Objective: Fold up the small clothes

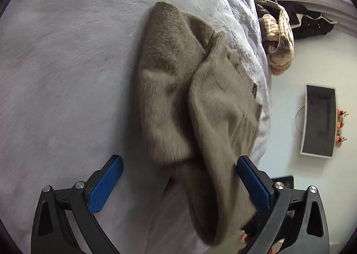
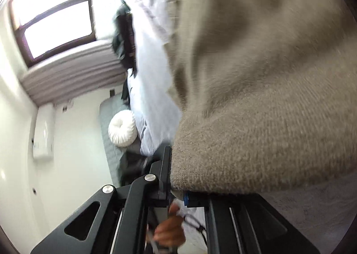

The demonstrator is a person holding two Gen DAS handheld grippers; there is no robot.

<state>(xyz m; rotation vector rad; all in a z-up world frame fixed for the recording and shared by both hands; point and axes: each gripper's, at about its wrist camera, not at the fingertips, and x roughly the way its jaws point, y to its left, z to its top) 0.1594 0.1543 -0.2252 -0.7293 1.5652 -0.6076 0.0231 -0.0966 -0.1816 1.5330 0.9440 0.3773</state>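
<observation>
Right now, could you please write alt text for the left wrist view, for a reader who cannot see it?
A fuzzy brown sweater, partly folded over itself, lies on a grey bed. The open left hand-held gripper frames its near end, blue pads spread apart. Behind it sit a pile of clothes and a white wall.

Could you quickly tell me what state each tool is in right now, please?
Left tool: open, fingers spread either side of the brown knit garment, gripping nothing.
Right tool: closed on the garment's edge.
</observation>
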